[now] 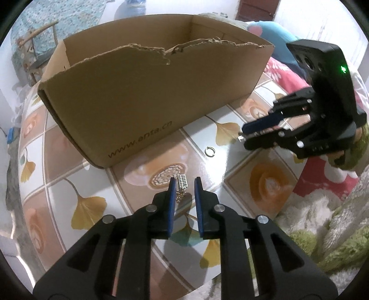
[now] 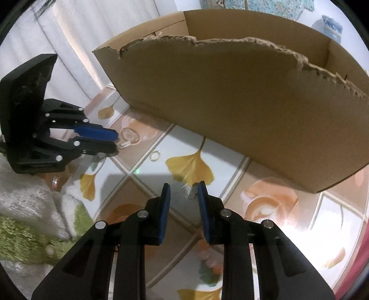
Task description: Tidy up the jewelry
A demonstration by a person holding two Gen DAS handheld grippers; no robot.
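a: on the tabletop (image 1: 221,147), a cardboard box (image 1: 147,92) is standing open at the top, its near wall torn ragged along the upper edge, with "www.anta.cn" printed low on that wall.

b: is anything sitting inside it?

a: i cannot tell; the near wall is hiding the floor of the box in both views. only bare inner walls are showing.

b: what is the surface looking like?

a: a glossy cloth printed with yellow ginkgo leaves and coffee cups in brown and white squares. fluffy green and white fabric (image 1: 322,242) is lying at the table's edge, and a blue bottle (image 1: 136,5) is standing behind the box.

b: how many pieces of jewelry are showing?

a: three. a small ring (image 1: 210,151) is lying flat on the cloth in front of the box, between the two tools and touching neither. a beaded, gold-toned earring (image 1: 181,187) is sitting between the fingers of the left gripper (image 1: 184,184), whose jaws are standing apart around it, not pressing it. a small silvery piece (image 2: 188,190) is sitting at the tips of the right gripper (image 2: 183,189); its jaws are parted in its own view, and whether a finger is touching the piece i cannot tell.

b: and the containers?

a: one box, two grippers.
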